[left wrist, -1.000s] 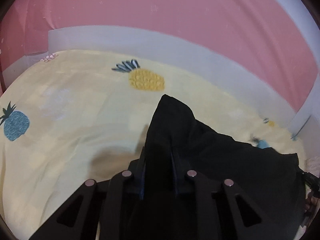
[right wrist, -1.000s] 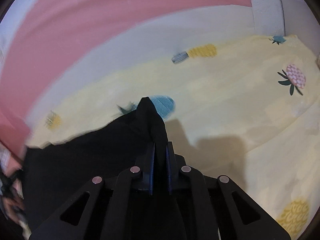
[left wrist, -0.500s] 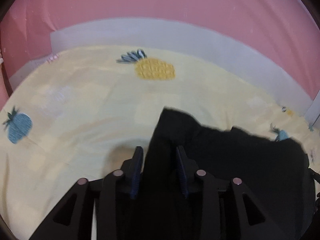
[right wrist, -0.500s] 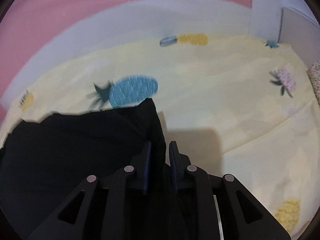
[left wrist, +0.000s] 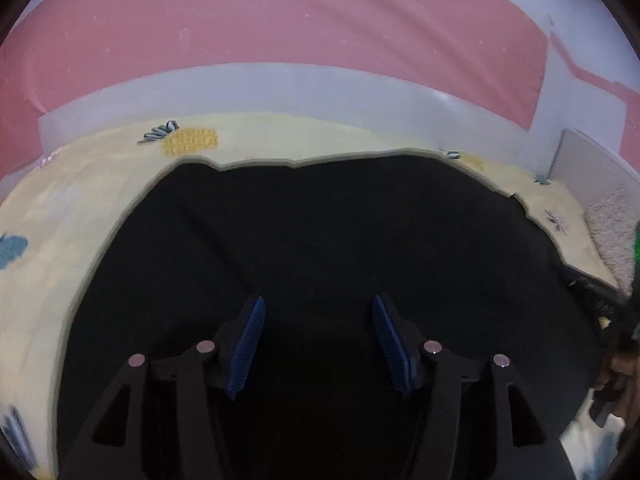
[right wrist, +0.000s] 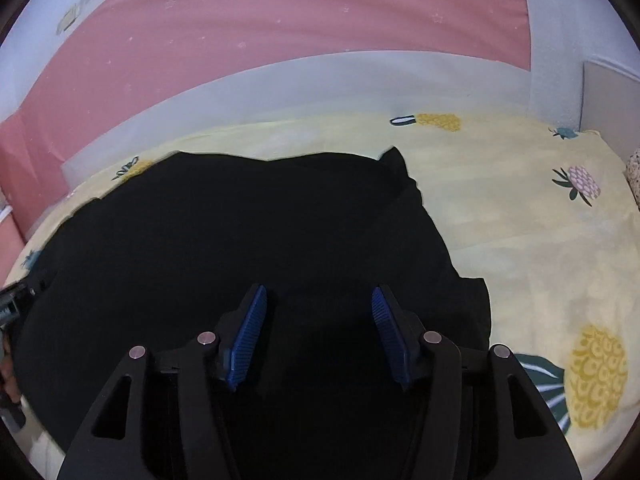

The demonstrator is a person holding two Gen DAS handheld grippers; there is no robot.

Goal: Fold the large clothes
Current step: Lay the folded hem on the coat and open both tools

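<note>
Opening over dark cloth, the left claw [left wrist: 318, 344] has its blue pads [left wrist: 246, 346] well apart with nothing pinched between them; only the black garment [left wrist: 320, 232] lies flat beneath. The right claw [right wrist: 316, 336] is the same — jaws opening, blue pads clear of the fabric, garment below and ahead.

From both claws the garment spreads outward and away: it lies directly under each one and runs toward the far side of the bed [right wrist: 520, 208], its long axis going left to right across both views. In the left wrist view the far edge is a wavy line just short of a yellow pineapple print [left wrist: 190, 142]; the garment's left edge curves back toward the claw. In the right wrist view the right edge is nearer, with a small peaked corner [right wrist: 396, 160] at the far right and a lower flap [right wrist: 472, 300] just right of the claw. So the right claw sits closer to a free edge than the left.

Around it is a yellow pineapple-print sheet, a pale headboard strip [left wrist: 280, 88] and a pink wall [right wrist: 280, 20] beyond. Nothing stands on the cloth. For a further fold, I judge each claw must travel to an outer edge — the middle offers no graspable border.
</note>
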